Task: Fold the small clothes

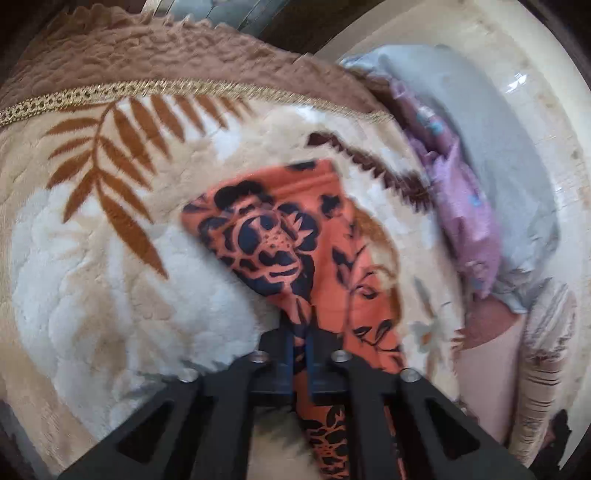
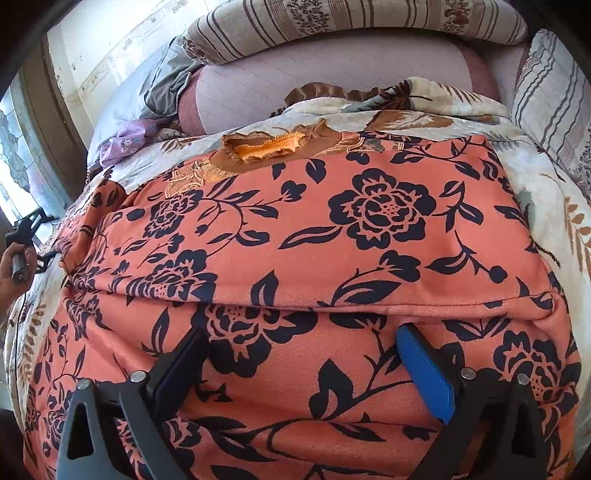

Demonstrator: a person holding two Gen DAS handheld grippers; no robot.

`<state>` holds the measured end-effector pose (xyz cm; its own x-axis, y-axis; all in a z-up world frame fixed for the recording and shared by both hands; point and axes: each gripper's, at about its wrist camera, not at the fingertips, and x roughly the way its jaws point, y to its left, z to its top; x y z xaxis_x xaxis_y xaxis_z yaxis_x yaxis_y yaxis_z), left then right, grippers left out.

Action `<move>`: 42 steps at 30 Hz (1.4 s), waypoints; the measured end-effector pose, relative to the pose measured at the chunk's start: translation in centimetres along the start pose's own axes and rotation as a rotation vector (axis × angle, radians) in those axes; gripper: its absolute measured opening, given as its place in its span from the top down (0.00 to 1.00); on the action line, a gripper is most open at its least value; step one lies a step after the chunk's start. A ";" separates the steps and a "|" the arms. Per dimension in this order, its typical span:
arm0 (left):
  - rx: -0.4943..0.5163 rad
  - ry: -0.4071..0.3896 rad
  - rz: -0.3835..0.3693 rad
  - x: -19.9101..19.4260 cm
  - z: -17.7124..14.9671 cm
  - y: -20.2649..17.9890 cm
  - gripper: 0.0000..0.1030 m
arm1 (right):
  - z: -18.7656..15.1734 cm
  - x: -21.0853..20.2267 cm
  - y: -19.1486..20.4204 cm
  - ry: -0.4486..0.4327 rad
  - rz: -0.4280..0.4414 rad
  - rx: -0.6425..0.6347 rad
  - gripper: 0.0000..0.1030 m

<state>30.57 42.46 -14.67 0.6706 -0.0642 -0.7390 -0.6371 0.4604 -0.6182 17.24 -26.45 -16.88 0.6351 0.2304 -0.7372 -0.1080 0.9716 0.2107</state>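
Note:
An orange garment with a dark floral print [image 2: 332, 229] lies spread on a plush blanket, its brown ribbed collar [image 2: 266, 149] at the far end and a fold running across the middle. My right gripper [image 2: 299, 358] is open just above the near part of the garment, with one blue pad [image 2: 424, 373] showing. My left gripper [image 1: 300, 332] is shut on a part of the same garment [image 1: 280, 236], probably a sleeve, and holds it over the blanket. The left gripper also shows at the far left in the right wrist view [image 2: 27, 230], held by a hand.
The cream blanket with brown leaf print [image 1: 110, 258] covers the bed. A purple cloth [image 1: 465, 221] and a grey cloth [image 1: 491, 147] lie at its edge. Striped pillows [image 2: 351, 22] and a pink cushion [image 2: 295, 85] sit behind the garment. A window [image 2: 22, 155] is at left.

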 end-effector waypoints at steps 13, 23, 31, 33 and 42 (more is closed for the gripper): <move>0.971 -0.306 -0.344 -20.0 -23.8 -26.2 0.94 | -0.1 -0.3 -0.7 -0.023 0.057 0.046 0.01; 1.334 0.248 -0.225 -7.7 -48.4 -26.1 0.21 | -0.2 -1.1 -2.9 -0.068 0.200 0.158 0.01; 1.058 -0.036 -0.186 -11.9 -35.9 -18.7 0.20 | 0.2 -2.4 -4.1 -0.084 0.255 0.266 0.03; 0.977 -0.068 -0.125 -11.3 -32.4 -16.1 0.20 | 0.5 -4.0 -5.5 -0.116 0.314 0.377 0.03; 0.649 0.018 -0.131 -7.6 -26.0 -9.0 0.20 | 7.6 1.8 -7.5 0.125 0.056 0.434 0.20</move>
<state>21.32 15.74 -10.46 0.7173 -0.1680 -0.6763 -0.1889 0.8872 -0.4208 24.96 -33.74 -14.93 0.5375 0.3129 -0.7831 0.2077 0.8509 0.4826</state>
